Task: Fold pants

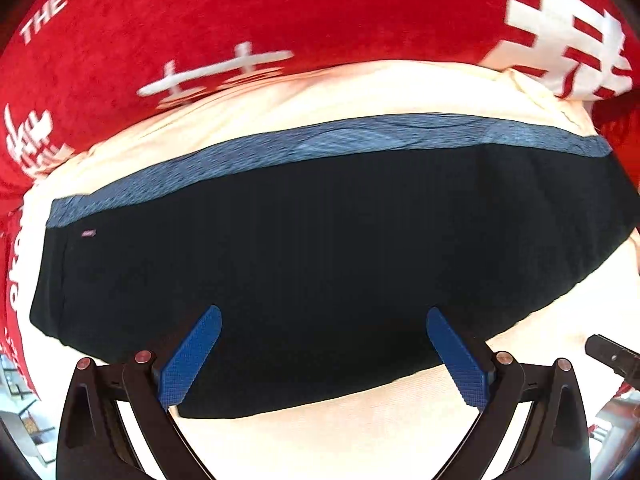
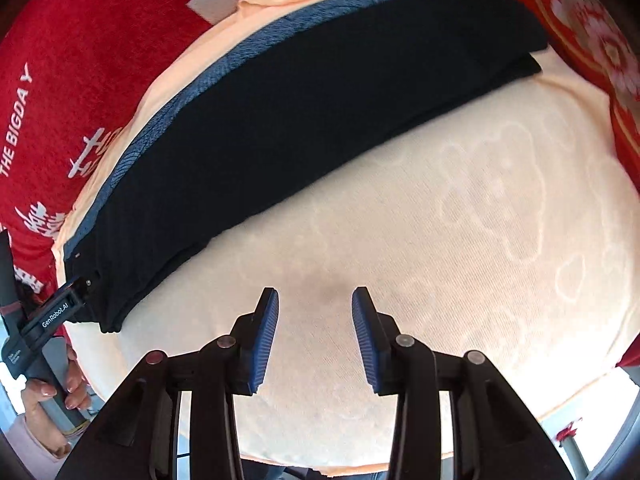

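Note:
The black pants point(image 1: 320, 248) lie folded into a long band on the cream cloth point(image 1: 360, 92), their blue-grey waistband point(image 1: 320, 140) along the far edge. My left gripper point(image 1: 323, 314) hangs straight above the pants' near edge, open wide, holding nothing. In the right wrist view the pants point(image 2: 300, 120) run diagonally from lower left to upper right. My right gripper point(image 2: 315, 292) stands partly open over bare cream cloth point(image 2: 440, 240), apart from the pants, with nothing between its blue pads point(image 2: 264, 340). The left gripper's body point(image 2: 52, 320) reaches the pants' left end.
A red blanket with white lettering point(image 1: 200, 20) surrounds the cream cloth on the far side and the sides point(image 2: 60, 80). A person's hand point(image 2: 68, 384) grips the left tool's handle at the lower left. Part of the right tool point(image 1: 612, 356) shows at the left view's right edge.

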{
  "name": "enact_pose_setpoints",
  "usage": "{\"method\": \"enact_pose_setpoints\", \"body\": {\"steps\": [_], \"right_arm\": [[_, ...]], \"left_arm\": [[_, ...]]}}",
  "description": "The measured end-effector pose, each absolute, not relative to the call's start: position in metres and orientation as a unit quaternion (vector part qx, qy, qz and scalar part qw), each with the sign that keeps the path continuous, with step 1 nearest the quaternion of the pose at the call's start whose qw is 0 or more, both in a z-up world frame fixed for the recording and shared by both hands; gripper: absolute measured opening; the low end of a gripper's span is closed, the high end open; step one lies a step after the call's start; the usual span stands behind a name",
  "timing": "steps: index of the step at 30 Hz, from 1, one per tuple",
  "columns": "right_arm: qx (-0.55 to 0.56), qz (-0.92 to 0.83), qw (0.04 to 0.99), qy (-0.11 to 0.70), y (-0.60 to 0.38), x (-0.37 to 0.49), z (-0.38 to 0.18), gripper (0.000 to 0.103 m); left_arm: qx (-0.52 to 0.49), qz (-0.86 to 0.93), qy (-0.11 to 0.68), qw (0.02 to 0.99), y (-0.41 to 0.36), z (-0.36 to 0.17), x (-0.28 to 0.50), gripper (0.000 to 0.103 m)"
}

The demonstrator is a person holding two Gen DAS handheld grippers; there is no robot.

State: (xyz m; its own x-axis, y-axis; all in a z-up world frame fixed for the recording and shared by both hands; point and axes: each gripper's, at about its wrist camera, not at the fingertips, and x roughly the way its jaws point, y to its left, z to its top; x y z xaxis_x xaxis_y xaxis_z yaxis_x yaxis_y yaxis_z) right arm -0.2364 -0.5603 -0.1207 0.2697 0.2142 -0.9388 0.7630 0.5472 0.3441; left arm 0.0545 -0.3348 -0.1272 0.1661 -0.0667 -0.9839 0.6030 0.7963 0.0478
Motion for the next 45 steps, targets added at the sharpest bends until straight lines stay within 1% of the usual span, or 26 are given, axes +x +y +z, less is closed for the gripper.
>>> {"method": "enact_pose_setpoints", "body": {"steps": [2,5,12,18,20,23,25,26,27,28,30,33,35,37,39,40,42,45], "right_arm": [[0.436,-0.207,0.669,0.566,-0.56,-0.223,-0.129,0.042],[0.443,-0.214,0.668,0.558,-0.567,-0.228,-0.129,0.042],[0.461,-0.224,0.671,0.536,-0.585,-0.241,-0.127,0.042],[0.5,-0.254,0.688,0.461,-0.632,-0.248,-0.124,0.044],[0.514,-0.27,0.687,0.437,-0.652,-0.25,-0.126,0.05],[0.527,-0.302,0.677,0.416,-0.68,-0.252,-0.136,0.05],[0.537,-0.311,0.676,0.396,-0.695,-0.254,-0.141,0.05],[0.542,-0.309,0.676,0.391,-0.7,-0.261,-0.143,0.047],[0.546,-0.307,0.677,0.387,-0.705,-0.259,-0.145,0.036],[0.542,-0.308,0.677,0.39,-0.709,-0.254,-0.144,0.007],[0.535,-0.301,0.691,0.381,-0.712,-0.253,-0.136,0.008],[0.512,-0.318,0.679,0.418,-0.71,-0.255,-0.14,0.008],[0.498,-0.358,0.66,0.433,-0.71,-0.268,-0.14,0.014],[0.508,-0.364,0.66,0.417,-0.709,-0.274,-0.132,0.017],[0.479,-0.362,0.679,0.422,-0.702,-0.269,-0.115,0.017],[0.465,-0.353,0.694,0.42,-0.698,-0.264,-0.108,0.02],[0.438,-0.328,0.725,0.419,-0.689,-0.249,-0.095,0.02],[0.421,-0.286,0.741,0.439,-0.681,-0.222,-0.1,0.02]], "left_arm": [[0.224,-0.238,0.603,0.727,-0.349,-0.126,0.046,0.103],[0.228,-0.249,0.602,0.724,-0.371,-0.121,0.03,0.103],[0.232,-0.264,0.597,0.721,-0.403,-0.123,0.031,0.103],[0.206,-0.266,0.592,0.733,-0.442,-0.116,0.021,0.103],[0.209,-0.261,0.592,0.733,-0.45,-0.136,0.034,0.103],[0.217,-0.25,0.614,0.717,-0.457,-0.16,0.035,0.103],[0.202,-0.246,0.615,0.722,-0.455,-0.162,0.034,0.103],[0.198,-0.247,0.616,0.721,-0.455,-0.162,0.034,0.103],[0.196,-0.247,0.618,0.72,-0.454,-0.162,0.033,0.103],[0.196,-0.248,0.618,0.72,-0.455,-0.161,0.033,0.103],[0.203,-0.251,0.616,0.719,-0.454,-0.161,0.031,0.103],[0.214,-0.253,0.61,0.72,-0.463,-0.163,0.029,0.103],[0.216,-0.253,0.609,0.72,-0.465,-0.163,0.029,0.103],[0.212,-0.253,0.61,0.72,-0.467,-0.164,0.029,0.103],[0.208,-0.253,0.612,0.72,-0.466,-0.166,0.027,0.103],[0.209,-0.254,0.611,0.72,-0.466,-0.165,0.025,0.103],[0.211,-0.255,0.609,0.72,-0.463,-0.164,0.024,0.103],[0.215,-0.257,0.61,0.718,-0.452,-0.166,0.028,0.103]]}}
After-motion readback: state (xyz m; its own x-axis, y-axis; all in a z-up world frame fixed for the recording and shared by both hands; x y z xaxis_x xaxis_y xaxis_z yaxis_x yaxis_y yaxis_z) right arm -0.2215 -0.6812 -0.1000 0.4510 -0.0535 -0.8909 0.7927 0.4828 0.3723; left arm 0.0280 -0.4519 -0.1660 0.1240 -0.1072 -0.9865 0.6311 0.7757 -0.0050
